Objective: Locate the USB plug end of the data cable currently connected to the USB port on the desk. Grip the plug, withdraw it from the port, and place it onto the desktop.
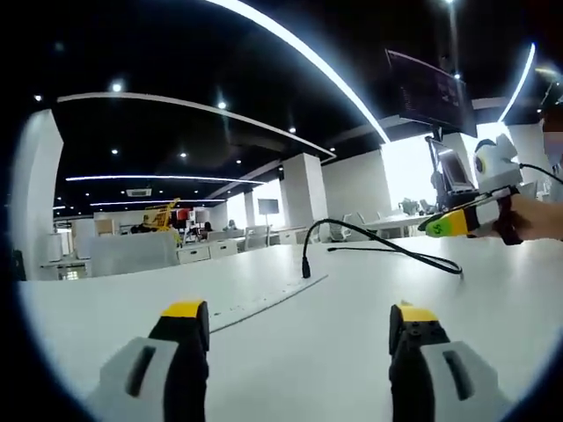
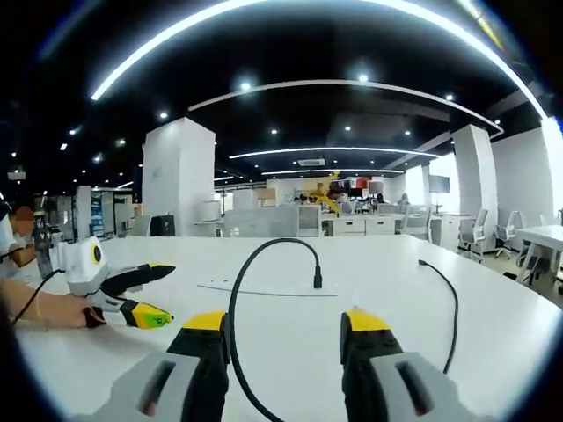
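Observation:
A black data cable [image 1: 369, 234] arches over the white desk [image 1: 290, 369]. Its plug [image 1: 306, 266] stands upright in a port in the flat strip [image 1: 264, 299] set into the desktop. In the right gripper view the same plug [image 2: 318, 280] stands ahead of my right gripper [image 2: 286, 323], and the cable [image 2: 236, 299] loops back down between its parted jaws. The cable's free end [image 2: 422, 262] lies to the right. My left gripper [image 1: 297, 321] is open and holds nothing, well short of the plug. The right gripper [image 1: 450, 223] enters from the right, held by a hand [image 1: 538, 215].
The left gripper [image 2: 132, 294] sits at the left in the right gripper view, held by a hand [image 2: 44, 309]. Monitors [image 1: 431, 88] hang at the upper right. Office desks and chairs [image 2: 475, 233] and a white pillar [image 2: 180, 176] stand far behind the desk.

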Motion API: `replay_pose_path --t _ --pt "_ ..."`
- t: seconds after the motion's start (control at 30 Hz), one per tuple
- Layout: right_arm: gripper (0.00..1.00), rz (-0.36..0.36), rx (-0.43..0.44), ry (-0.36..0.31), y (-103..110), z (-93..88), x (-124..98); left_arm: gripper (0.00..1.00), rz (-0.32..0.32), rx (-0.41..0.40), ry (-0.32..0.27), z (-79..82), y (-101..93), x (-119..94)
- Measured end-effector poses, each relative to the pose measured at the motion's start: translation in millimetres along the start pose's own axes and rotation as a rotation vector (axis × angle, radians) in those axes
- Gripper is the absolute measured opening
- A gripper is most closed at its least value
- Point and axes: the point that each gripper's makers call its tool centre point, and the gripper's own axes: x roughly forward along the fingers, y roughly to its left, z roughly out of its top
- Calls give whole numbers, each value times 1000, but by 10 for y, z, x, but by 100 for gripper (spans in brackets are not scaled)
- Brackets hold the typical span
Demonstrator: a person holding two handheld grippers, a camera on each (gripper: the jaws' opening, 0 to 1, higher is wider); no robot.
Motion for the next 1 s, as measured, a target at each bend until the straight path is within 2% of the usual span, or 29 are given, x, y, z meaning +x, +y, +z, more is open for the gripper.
replay_pose_path --t 0.1,0.23,0.37,0.7,1.0 --pt "51 -23 -16 5 -74 15 42 84 -10 -6 4 -12 -2 71" --pt "50 -26 4 9 -125 22 95 84 -28 -5 4 -21 -8 141" --pt "50 -28 4 14 -150 11 151 84 -40 -7 14 -49 34 220" --pt "50 -29 4 24 -200 24 285 82 -57 -4 23 -87 1 308" --pt "50 -26 -3 50 -246 -44 458 82 -79 14 41 -141 -17 423"
